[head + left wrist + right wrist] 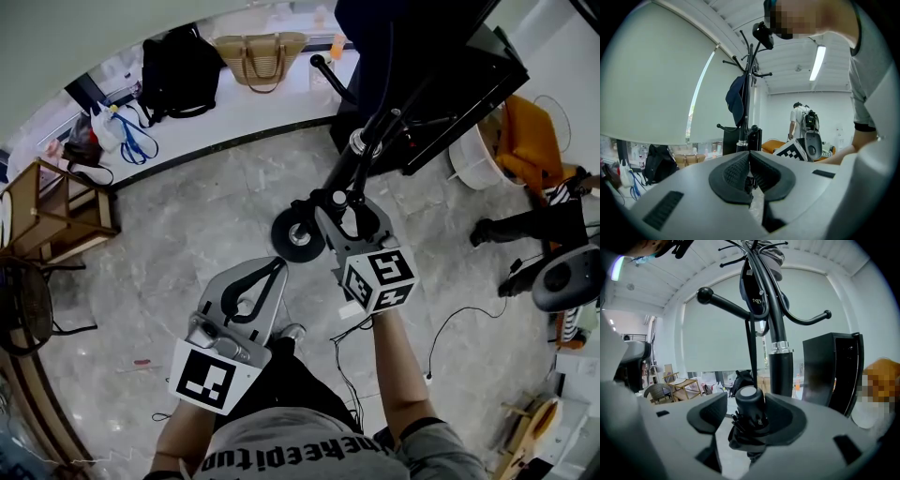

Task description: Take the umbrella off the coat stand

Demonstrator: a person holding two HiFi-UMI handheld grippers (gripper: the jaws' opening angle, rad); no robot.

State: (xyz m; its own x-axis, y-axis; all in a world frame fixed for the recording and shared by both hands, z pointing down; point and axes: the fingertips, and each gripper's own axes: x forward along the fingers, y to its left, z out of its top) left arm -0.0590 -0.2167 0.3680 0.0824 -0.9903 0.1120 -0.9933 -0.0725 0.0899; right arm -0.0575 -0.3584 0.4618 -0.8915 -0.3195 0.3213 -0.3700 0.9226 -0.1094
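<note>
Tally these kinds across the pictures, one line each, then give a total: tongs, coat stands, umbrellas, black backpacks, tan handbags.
tongs: 2, the left tongs and the right tongs
coat stand: 1
umbrella: 1
black backpack: 1
tan handbag: 1
Total: 6

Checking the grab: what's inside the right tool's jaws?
A folded black umbrella, hung by its strap from the coat stand, not clamped. Its lower part is hidden behind the jaws.
</note>
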